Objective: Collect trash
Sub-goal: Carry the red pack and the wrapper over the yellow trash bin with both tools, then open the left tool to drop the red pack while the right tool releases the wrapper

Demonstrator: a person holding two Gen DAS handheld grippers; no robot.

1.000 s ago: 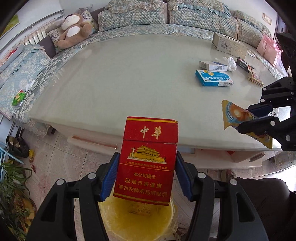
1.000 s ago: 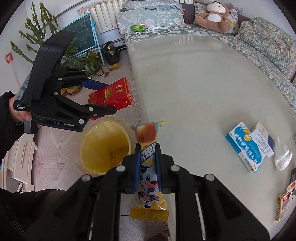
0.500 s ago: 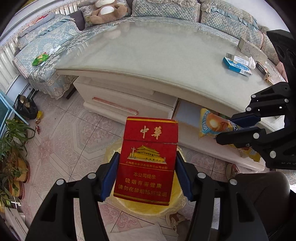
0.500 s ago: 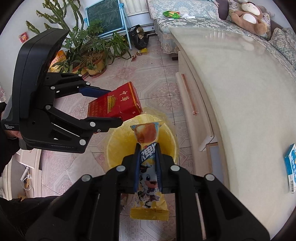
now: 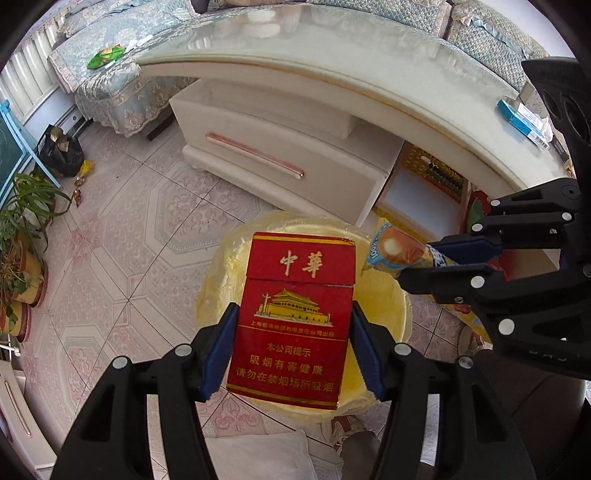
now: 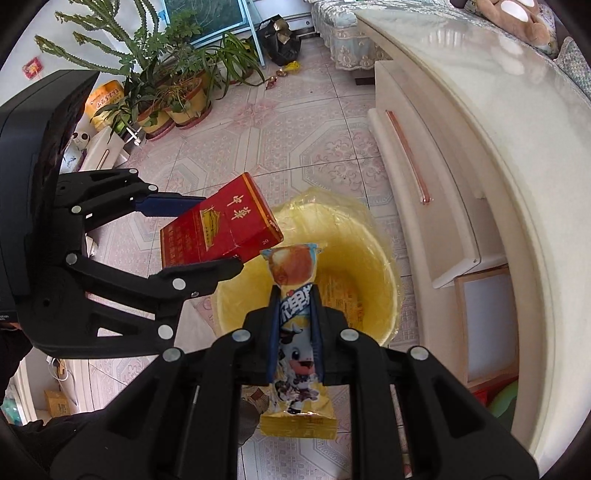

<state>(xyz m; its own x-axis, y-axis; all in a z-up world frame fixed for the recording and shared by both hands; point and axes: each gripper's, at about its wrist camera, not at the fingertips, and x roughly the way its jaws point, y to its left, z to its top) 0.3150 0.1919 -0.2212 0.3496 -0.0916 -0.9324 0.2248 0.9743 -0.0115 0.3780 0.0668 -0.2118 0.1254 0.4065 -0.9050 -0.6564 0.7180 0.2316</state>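
Left wrist view, left to right. Potted plants (image 5: 18,254) at 9 o'clock on the tiled floor (image 5: 122,236). One black bag (image 5: 61,149) at 10 o'clock by the sofa (image 5: 110,85), with one green wrapper (image 5: 105,57) lying on the sofa. One white worktop (image 5: 332,70) runs across 12 o'clock; one drawer handle (image 5: 255,155) on its base. Left gripper (image 5: 293,349) at 6 o'clock: jaws clamped tight on the two sides of one red cigarette box (image 5: 295,314), box upright, held above one yellow-lined bin (image 5: 388,306) on the floor. One blue box (image 5: 521,120) on the worktop at 2 o'clock. Right gripper (image 5: 432,260) at 3 o'clock, jaws pinched shut on one snack wrapper (image 5: 397,253), whose end reaches over the bin rim.

Right wrist view, left to right. Left gripper (image 6: 212,230) at 9 o'clock, jaws closed on the cigarette box (image 6: 221,227), tilted, its corner over the bin (image 6: 373,258) edge. Potted plants (image 6: 173,96) at 11 o'clock. Right gripper (image 6: 295,321) at 6 o'clock, jaws nearly together, squeezing the snack wrapper (image 6: 295,354); wrapper upright, top end over the bin mouth. Some paper trash inside the bin; count cannot be told. Worktop (image 6: 498,122) at 2 o'clock. One stuffed bear (image 6: 517,14) at 1 o'clock.
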